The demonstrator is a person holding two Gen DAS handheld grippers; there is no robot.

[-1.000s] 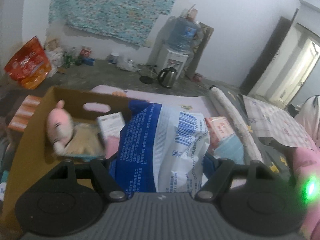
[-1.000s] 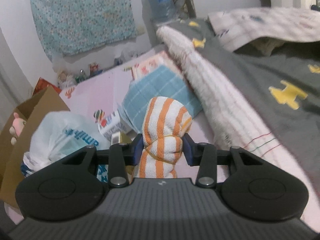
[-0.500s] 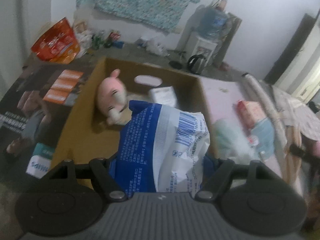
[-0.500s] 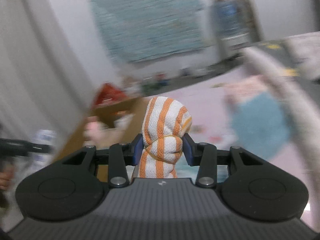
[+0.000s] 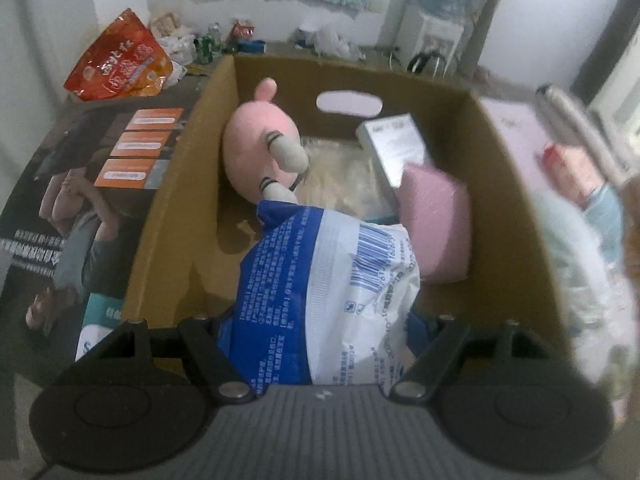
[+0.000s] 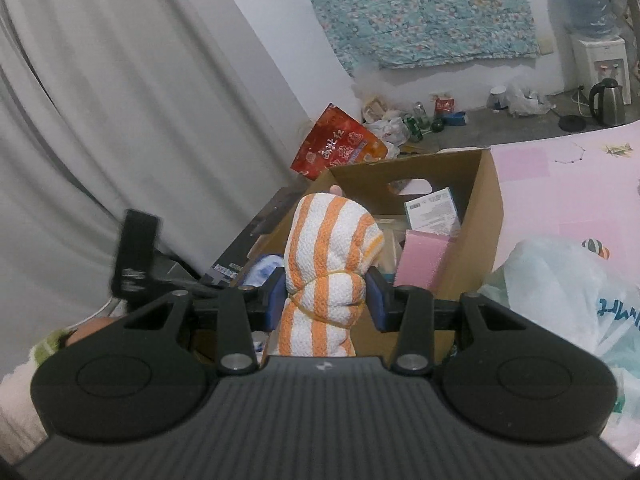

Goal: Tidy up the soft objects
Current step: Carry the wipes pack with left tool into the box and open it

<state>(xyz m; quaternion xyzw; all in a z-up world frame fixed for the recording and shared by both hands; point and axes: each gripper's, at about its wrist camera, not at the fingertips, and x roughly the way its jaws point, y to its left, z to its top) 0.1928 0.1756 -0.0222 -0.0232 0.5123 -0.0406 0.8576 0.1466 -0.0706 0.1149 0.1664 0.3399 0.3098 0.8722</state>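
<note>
The cardboard box (image 5: 500,184) is the biggest thing in front of you, open at the top, with a handle hole in its far wall. Your left gripper (image 5: 320,332) points down into the near part of this box and it pinches a blue and white plastic pack (image 5: 328,292) between its jaws, which stand wide around the pack. Inside the box, at the far left, a pink plush toy (image 5: 256,148) leans on the wall. At the right a pink pad (image 5: 436,224) stands tilted, and a small white carton (image 5: 394,146) lies just behind it.

Your right gripper (image 6: 326,300) is at the near side of the same box (image 6: 476,240) and pinches a rolled orange and white striped towel (image 6: 328,256), upright, bound with a thin band. A pale plastic bag (image 6: 560,280) lies on the pink sheet (image 6: 560,184) just to the right of the box.
</note>
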